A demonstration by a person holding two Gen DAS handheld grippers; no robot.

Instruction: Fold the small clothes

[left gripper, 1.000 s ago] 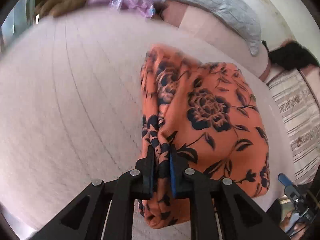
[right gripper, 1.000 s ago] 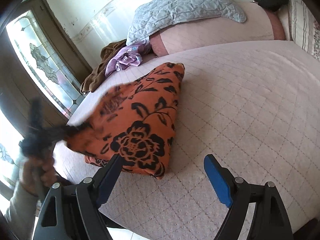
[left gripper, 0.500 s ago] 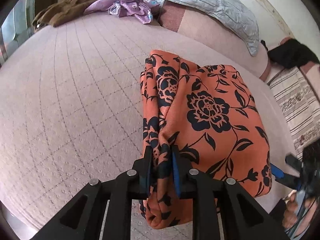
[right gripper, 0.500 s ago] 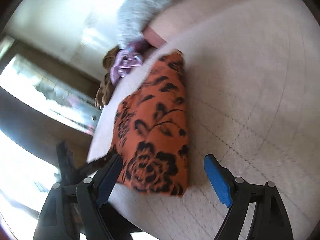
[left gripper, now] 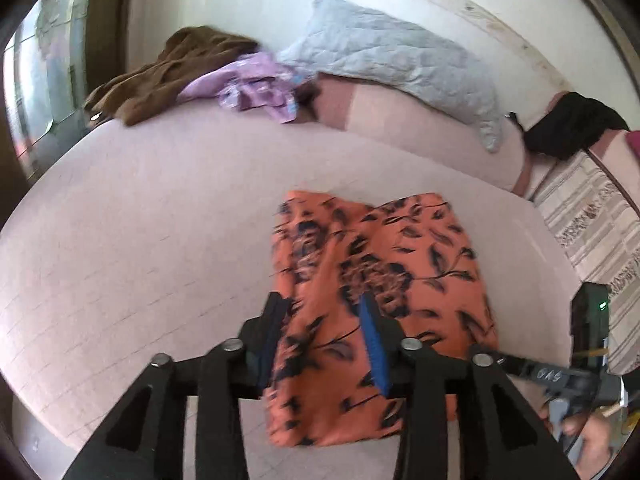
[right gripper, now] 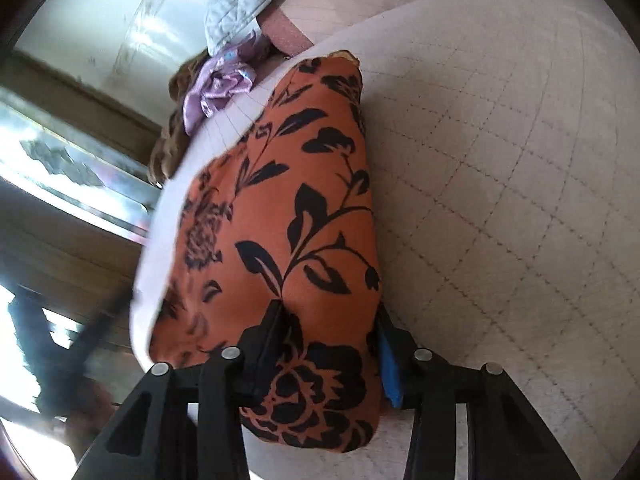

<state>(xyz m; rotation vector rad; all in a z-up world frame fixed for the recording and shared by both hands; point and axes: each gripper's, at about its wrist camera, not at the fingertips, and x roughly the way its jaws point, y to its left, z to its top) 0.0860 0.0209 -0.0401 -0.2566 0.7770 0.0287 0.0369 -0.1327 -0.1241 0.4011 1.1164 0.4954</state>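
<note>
1. Orange floral garment point(left gripper: 376, 304) is lying folded into a rough rectangle on the pink quilted bedspread point(left gripper: 140, 240), near the bed's front edge, as the left wrist view is showing it. Half a second ago the left gripper point(left gripper: 320, 340) was pinching a bunched edge of this cloth between nearly closed fingers; now its fingers are standing apart over the garment's near left part, the blue pad clear of the fabric, so the pinch is being let go. The picture is blurring, which suggests the tool is moving as it releases.

2. In the same view, a brown garment point(left gripper: 168, 72) and a purple garment point(left gripper: 256, 88) are waiting in a heap at the far side of the bed, beside a grey quilted pillow point(left gripper: 392, 64). They appear unfolded.

3. The right wrist view is showing the opposite change. The right gripper point(right gripper: 332, 344), which was hanging wide and empty beside the cloth a moment ago, is now straddling the near end of the orange garment point(right gripper: 288, 216), its fingers at medium spread with fabric bulging between them. Whether the pads are already biting or only closing in, I cannot tell. The other tool is showing only as a dark blur at the lower left.

4. Judged from this, the hold is passing from left to right: the fold looks essentially made, and the right tool is probably taking the bundle to tidy it or carry it aside. The risk is the layers slipping open during the handover.
</note>
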